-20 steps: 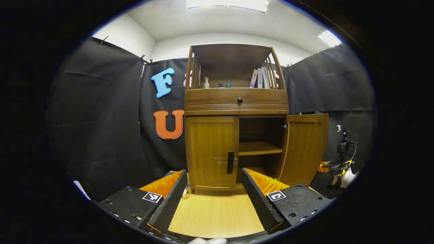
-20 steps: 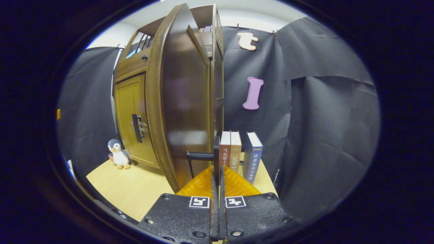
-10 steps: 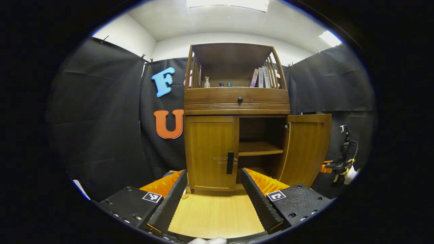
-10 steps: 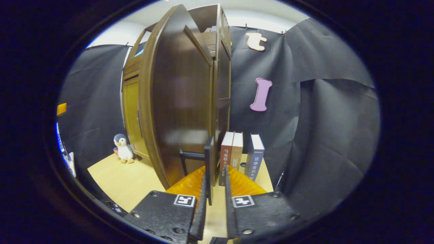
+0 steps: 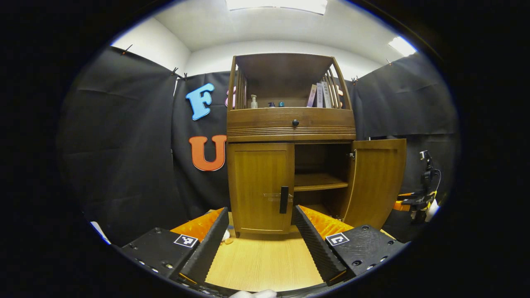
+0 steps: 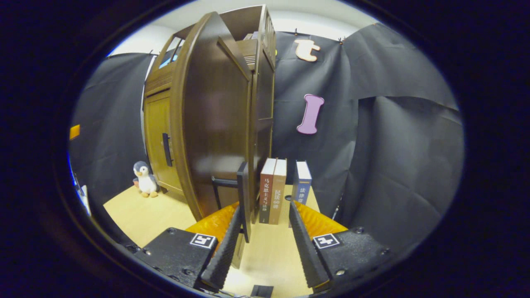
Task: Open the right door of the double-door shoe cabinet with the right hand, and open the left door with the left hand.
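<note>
The right tongs (image 6: 261, 231) have been opened and the right door's handle (image 6: 244, 198) let go, since that right door (image 5: 377, 182) is swung wide. The left tongs (image 5: 261, 236) are held open, facing the shut left door (image 5: 258, 186).

Black cloth walls (image 5: 124, 145) enclosed a light wooden surface (image 5: 265, 260) beneath a white ceiling (image 5: 269, 25) with lit panels (image 5: 277, 5).

A staged booth dressed as a home corner: black cloth (image 5: 124, 136) hangs clipped on every wall under white ceiling panels (image 5: 277, 5). A wooden cabinet (image 5: 290, 124) stands on a pale tabletop (image 6: 145, 215) with books (image 6: 273, 190) and a toy penguin (image 6: 143, 179).
</note>
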{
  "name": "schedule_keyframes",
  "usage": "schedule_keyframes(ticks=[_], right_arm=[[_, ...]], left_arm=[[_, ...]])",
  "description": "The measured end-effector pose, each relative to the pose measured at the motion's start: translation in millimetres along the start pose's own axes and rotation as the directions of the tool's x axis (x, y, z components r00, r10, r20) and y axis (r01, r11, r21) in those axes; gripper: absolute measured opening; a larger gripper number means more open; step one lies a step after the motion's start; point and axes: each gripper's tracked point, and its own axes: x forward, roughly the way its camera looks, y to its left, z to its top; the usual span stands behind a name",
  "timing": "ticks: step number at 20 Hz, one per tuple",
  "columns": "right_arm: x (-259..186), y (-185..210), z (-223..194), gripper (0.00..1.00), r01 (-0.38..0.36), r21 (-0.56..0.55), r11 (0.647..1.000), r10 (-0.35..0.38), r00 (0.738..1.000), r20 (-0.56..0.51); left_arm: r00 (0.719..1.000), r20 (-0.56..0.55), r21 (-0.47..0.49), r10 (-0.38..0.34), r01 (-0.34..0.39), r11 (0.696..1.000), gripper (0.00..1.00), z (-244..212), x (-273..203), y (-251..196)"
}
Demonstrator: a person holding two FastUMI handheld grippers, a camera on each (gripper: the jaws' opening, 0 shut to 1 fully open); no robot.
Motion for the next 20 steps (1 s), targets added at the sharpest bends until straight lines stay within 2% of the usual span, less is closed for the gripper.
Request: schedule_keyframes(ticks=[2, 4, 5, 6, 10, 13, 18, 20], right_arm=[[-9, 2, 2, 0.86, 0.012, 0.007, 1.0, -0.012, 1.0, 0.008], [-15, 6, 5, 0.82, 0.032, 0.013, 0.999, -0.032, 0.999, 0.011], [-19, 9, 8, 0.83, 0.05, 0.011, 0.999, -0.05, 0.999, 0.013], [-23, 8, 11, 0.85, 0.09, 0.009, 0.996, -0.09, 0.996, 0.014], [-60, 22, 40, 0.92, 0.215, 0.043, 0.976, -0.218, 0.974, 0.067], [-94, 36, 70, 1.0, 0.313, 0.093, 0.945, -0.324, 0.936, 0.139], [-123, 99, 81, 1.0, 0.32, 0.116, 0.94, -0.337, 0.923, 0.185], [-126, 131, 74, 1.0, 0.286, 0.135, 0.949, -0.307, 0.937, 0.165]], left_arm=[[1.0, 0.004, -0.004, 0.001, 0.0, 1.0, 0.96, 0, 1, 0], [1.0, 0.001, -0.005, -0.002, 0.002, 1.0, 0.96, -1, 1, 0], [1.0, 0.001, -0.003, -0.002, 0.002, 1.0, 1.0, 0, 1, 0], [1.0, 0.002, 0.001, 0.0, 0.0, 1.0, 0.96, 0, 1, 1], [1.0, 0.0, 0.003, 0.005, -0.005, 1.0, 0.96, 0, 3, 6], [1.0, -0.01, 0.011, -0.002, 0.002, 1.0, 0.96, -2, 5, 7], [0.999, -0.018, 0.026, -0.027, 0.027, 0.999, 0.96, -5, 9, 6], [0.999, -0.028, 0.019, -0.044, 0.044, 0.999, 0.96, -9, 11, 3]])
